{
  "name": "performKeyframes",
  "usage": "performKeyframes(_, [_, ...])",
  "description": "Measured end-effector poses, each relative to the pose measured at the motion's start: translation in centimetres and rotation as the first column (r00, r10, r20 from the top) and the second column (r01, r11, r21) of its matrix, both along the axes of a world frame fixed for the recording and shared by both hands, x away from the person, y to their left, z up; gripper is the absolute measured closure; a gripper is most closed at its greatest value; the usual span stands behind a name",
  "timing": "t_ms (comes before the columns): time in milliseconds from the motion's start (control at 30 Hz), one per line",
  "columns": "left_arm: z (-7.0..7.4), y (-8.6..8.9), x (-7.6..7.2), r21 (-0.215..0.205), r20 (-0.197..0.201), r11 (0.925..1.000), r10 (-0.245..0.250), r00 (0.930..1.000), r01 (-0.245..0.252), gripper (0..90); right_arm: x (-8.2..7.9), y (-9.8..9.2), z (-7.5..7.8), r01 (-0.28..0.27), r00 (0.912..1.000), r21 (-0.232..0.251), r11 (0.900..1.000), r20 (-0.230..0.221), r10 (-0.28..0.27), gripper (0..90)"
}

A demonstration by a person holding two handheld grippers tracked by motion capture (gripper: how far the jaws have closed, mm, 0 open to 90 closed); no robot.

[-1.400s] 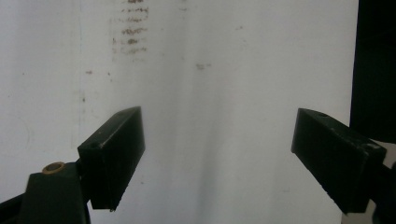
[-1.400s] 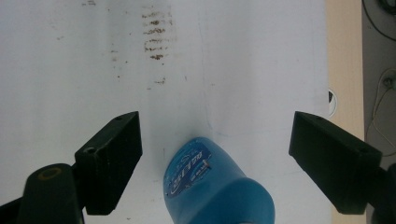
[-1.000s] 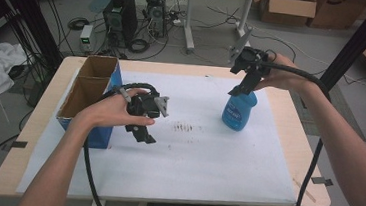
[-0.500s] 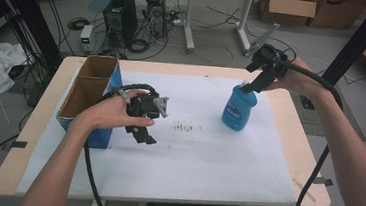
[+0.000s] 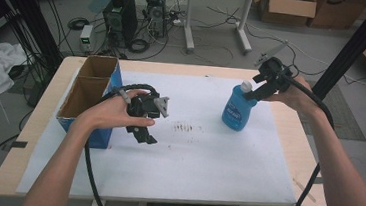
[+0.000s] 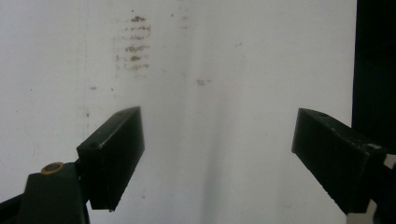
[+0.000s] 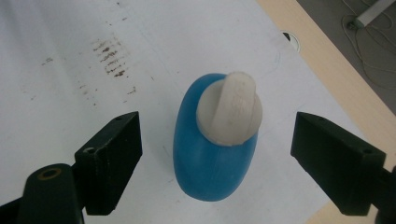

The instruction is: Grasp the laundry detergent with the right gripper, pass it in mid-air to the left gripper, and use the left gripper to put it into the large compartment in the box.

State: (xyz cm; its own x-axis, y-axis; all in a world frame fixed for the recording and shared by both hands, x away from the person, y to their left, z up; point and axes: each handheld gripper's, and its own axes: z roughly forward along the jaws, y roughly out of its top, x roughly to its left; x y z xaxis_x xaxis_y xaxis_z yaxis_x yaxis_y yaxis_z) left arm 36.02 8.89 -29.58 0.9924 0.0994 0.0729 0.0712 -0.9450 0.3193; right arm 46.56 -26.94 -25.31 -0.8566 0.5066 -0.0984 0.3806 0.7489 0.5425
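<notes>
Right gripper point(image 7: 217, 135): jaws spread wide, nothing between them in contact. It hangs above the blue bottle point(image 7: 210, 158), looking almost straight down on it. The bottle's white cap point(image 7: 229, 112) sits in the gap between the 2 jaws, nearer the right-hand one as the right gripper view has it, clear space on both sides. From the high view the right gripper point(image 5: 258, 87) is just over and behind the cap, tilted down toward it; I cannot tell whether a jaw tip brushes the cap there.

Blue bottle point(image 5: 238, 108) stands upright on the white sheet point(image 5: 206, 160) that covers the worktop point(image 5: 289, 132), directly below the right gripper and well apart from the left one.

Left gripper point(image 6: 217, 154): jaws also wide, empty, pointed down at bare white sheet. A patch of brown smudge marks point(image 6: 133, 44) lies ahead of the jaws, off toward the left-hand jaw in the left gripper view. In the high view the left gripper point(image 5: 144, 132) is held low over the sheet, the same smudges point(image 5: 184, 128) just beyond it toward the bottle.

Open cardboard box point(image 5: 89, 92) with blue sides stands just beside the left hand point(image 5: 112, 112), on the side away from the bottle, well apart from the right gripper. A black cable point(image 5: 90, 170) trails from the left gripper back along the forearm.
</notes>
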Motion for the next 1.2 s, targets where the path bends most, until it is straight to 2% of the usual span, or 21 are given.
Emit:
performKeyframes(100, [0.0, 0.0, 0.0, 0.002, 0.001, 1.0000, -0.003, 1.0000, 0.003, 17.7, 0.0, -0.3, -0.5, 0.020, 0.9998, 0.020, 1.000, -0.007, -0.019, 16.3])
performKeyframes(133, [-0.1, 0.0, 0.1, 0.002, 0.000, 1.0000, -0.004, 1.0000, 0.004, 17.6, -0.1, -0.6, -1.2, 0.029, 0.9995, 0.041, 0.999, -0.015, -0.028, 16.4])
performKeyframes(167, [-0.1, 0.0, 0.1, 0.002, 0.000, 1.0000, -0.004, 1.0000, 0.004, 17.7, -0.1, -0.6, -1.2, 0.029, 0.9995, 0.041, 0.999, -0.015, -0.028, 16.4])
performKeyframes(267, [-0.2, -0.1, 0.1, 0.002, -0.001, 1.0000, -0.004, 1.0000, 0.004, 17.7, -0.3, -0.9, -2.5, 0.055, 0.9984, 0.054, 0.997, -0.016, -0.054, 16.2])
performKeyframes(400, [-0.3, 0.0, 0.1, -0.003, -0.005, 1.0000, -0.003, 1.0000, 0.003, 17.7, -0.5, -1.3, -3.8, 0.086, 0.9961, 0.097, 0.992, -0.028, -0.084, 16.4])
performKeyframes(600, [-0.6, 0.3, 0.1, -0.009, -0.010, 1.0000, 0.003, 0.9999, -0.003, 17.7, -0.5, -1.6, -5.2, 0.130, 0.9914, 0.136, 0.982, -0.006, -0.131, 16.4])
performKeyframes(667, [-0.6, 0.3, 0.1, -0.006, -0.007, 1.0000, -0.001, 1.0000, 0.001, 17.7, -0.5, -1.7, -5.6, 0.143, 0.9893, 0.145, 0.979, 0.007, -0.146, 16.4])
performKeyframes(767, [-0.6, 0.4, 0.0, -0.010, -0.009, 0.9999, 0.005, 0.9999, -0.005, 17.7, -0.5, -1.8, -6.4, 0.160, 0.9868, 0.159, 0.974, -0.002, -0.162, 16.4])
performKeyframes(933, [-0.6, 0.6, 0.1, -0.009, -0.010, 0.9999, 0.008, 0.9999, -0.008, 17.7, -0.4, -1.6, -7.8, 0.168, 0.9856, 0.162, 0.972, -0.008, -0.169, 16.2])
performKeyframes(1200, [-0.7, 0.6, 0.1, -0.008, -0.013, 0.9999, 0.012, 0.9998, -0.012, 17.7, -0.3, -1.4, -8.8, 0.182, 0.9828, 0.180, 0.967, -0.003, -0.185, 16.1])
